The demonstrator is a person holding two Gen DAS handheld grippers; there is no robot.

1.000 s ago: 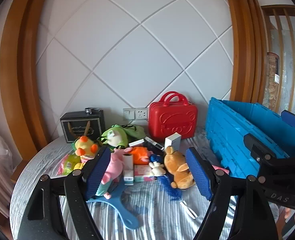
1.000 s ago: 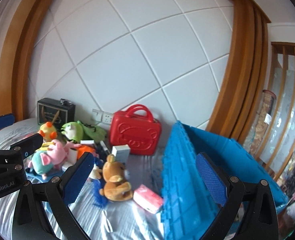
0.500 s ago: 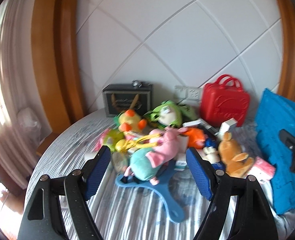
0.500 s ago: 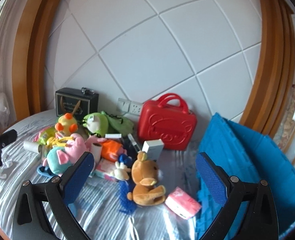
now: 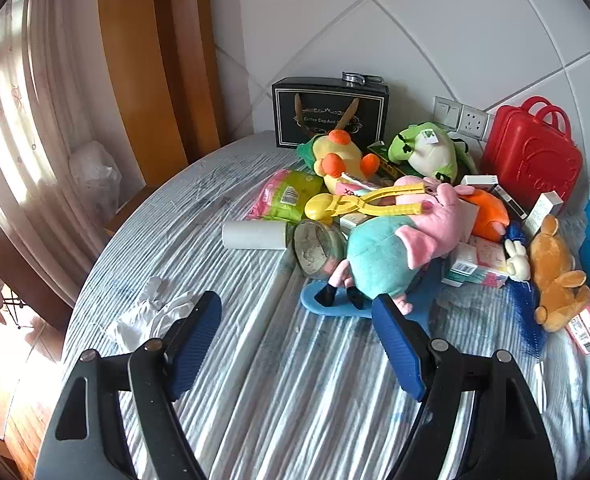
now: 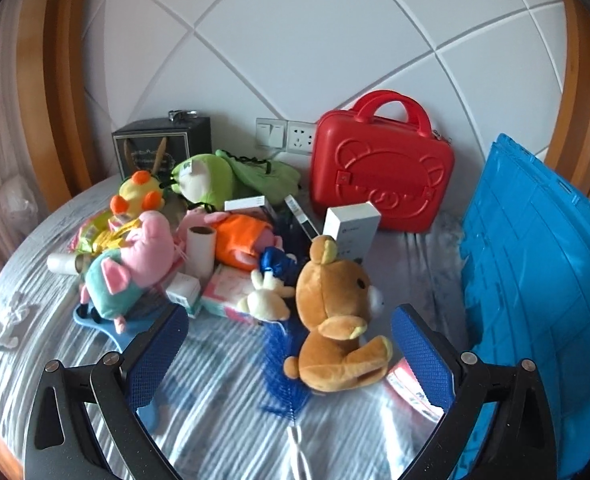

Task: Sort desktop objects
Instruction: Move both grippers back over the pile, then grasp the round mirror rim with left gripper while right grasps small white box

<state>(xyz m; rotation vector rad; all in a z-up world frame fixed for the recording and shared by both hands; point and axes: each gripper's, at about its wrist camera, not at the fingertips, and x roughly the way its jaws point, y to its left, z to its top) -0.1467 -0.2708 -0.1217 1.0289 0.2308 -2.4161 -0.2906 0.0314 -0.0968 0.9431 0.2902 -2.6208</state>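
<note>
A heap of toys and boxes lies on the striped tablecloth (image 5: pixel 295 400). My left gripper (image 5: pixel 295 340) is open and empty above the cloth, just short of the pink-and-teal pig plush (image 5: pixel 395 252), which lies on a blue flat piece. Yellow tongs (image 5: pixel 363 204), a jar (image 5: pixel 319 248) and a paper roll (image 5: pixel 255 235) lie by the pig. My right gripper (image 6: pixel 291 356) is open; the brown bear plush (image 6: pixel 335 320) lies just ahead between its fingers, apparently untouched. The blue crate (image 6: pixel 535 280) stands to the right.
A red case (image 6: pixel 383 184) and a black box (image 5: pixel 331 114) stand against the white wall. A duck plush (image 5: pixel 339 160), frog plush (image 5: pixel 423 152), orange plush (image 6: pixel 243 240), white box (image 6: pixel 351 228) and pink pack (image 6: pixel 411 392) crowd the pile. Crumpled white cloth (image 5: pixel 155 316) lies left.
Both grippers have sunk and tipped down toward the table. The left view swung left onto the pig and the table's left edge; the right closed in on the bear. Jaws stay wide.
</note>
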